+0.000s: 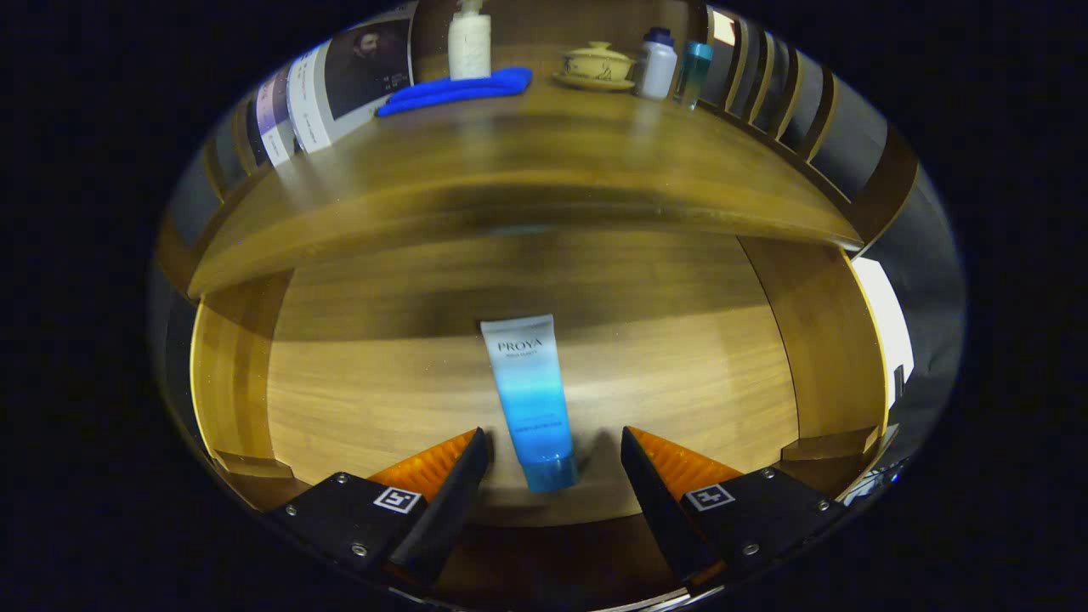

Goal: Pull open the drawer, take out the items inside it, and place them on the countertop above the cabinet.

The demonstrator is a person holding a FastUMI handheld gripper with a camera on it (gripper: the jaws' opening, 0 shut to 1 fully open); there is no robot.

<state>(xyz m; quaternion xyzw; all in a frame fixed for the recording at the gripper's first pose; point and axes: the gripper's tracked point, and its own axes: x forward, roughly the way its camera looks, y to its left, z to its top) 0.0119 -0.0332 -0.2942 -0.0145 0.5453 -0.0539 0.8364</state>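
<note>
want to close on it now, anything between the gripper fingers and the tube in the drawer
Nothing. In the gripper view the open gripper straddles the tube cap, with bare drawer floor on each side.

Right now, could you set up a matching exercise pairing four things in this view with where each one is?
Things:
1. tube
2. cloth
3. lidded bowl
4. gripper

Places:
A. on the countertop, under the pump bottle
B. lying flat in the open drawer, cap end between the fingers
C. open, fingers either side of the tube's cap, not touching it
D. on a saucer on the countertop, beside two small bottles

Pairs: 1-B, 2-A, 3-D, 4-C
</note>
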